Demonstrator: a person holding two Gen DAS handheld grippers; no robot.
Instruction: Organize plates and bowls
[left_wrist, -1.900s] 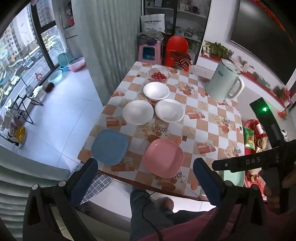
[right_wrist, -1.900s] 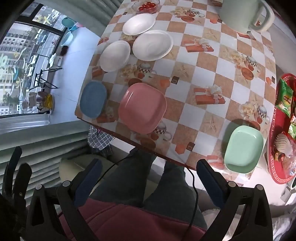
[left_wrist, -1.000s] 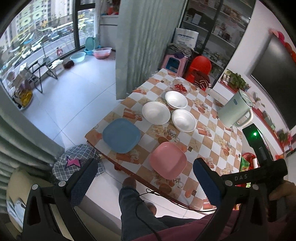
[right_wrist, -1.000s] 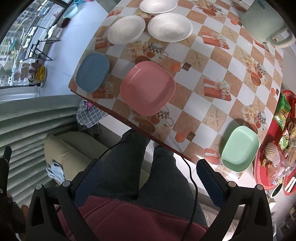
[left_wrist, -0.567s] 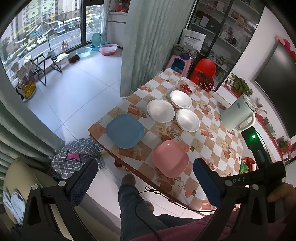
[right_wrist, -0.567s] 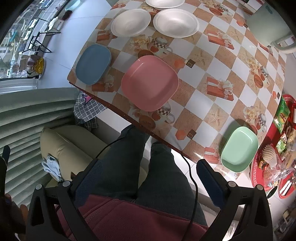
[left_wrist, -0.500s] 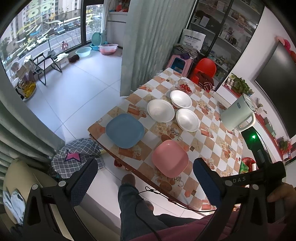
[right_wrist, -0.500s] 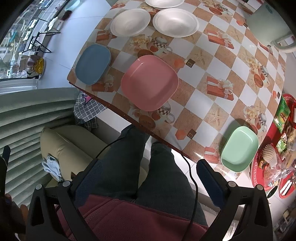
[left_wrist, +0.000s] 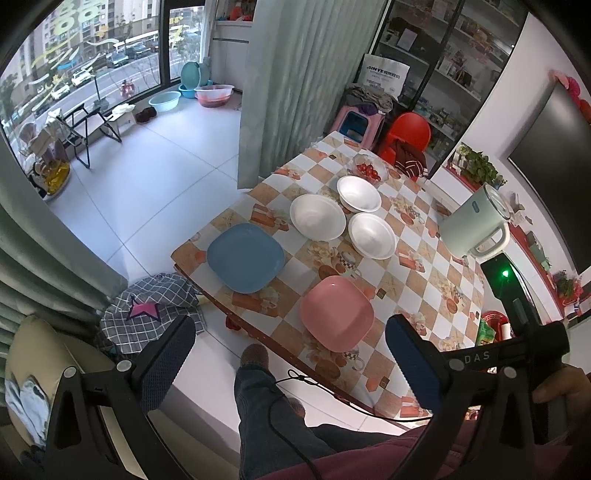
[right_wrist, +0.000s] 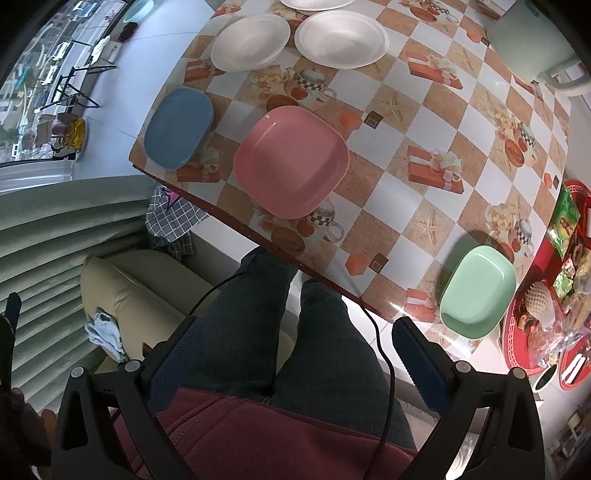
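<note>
You hold the left gripper (left_wrist: 286, 354) and right gripper (right_wrist: 291, 349) back off the table's (right_wrist: 480, 122) near edge, jaws apart and empty; the plates (right_wrist: 291, 161) lie unstacked.

Bright daylight pours in from the big window (left_wrist: 85, 77) at far left, lighting both views evenly. The green plate (right_wrist: 476, 291) casts a soft shadow to its far left, and small glare spots sit on the glossy counter (right_wrist: 417, 206) edge. Fisheye bending curves every border into a dark vignette; centres stay sharp.
</note>
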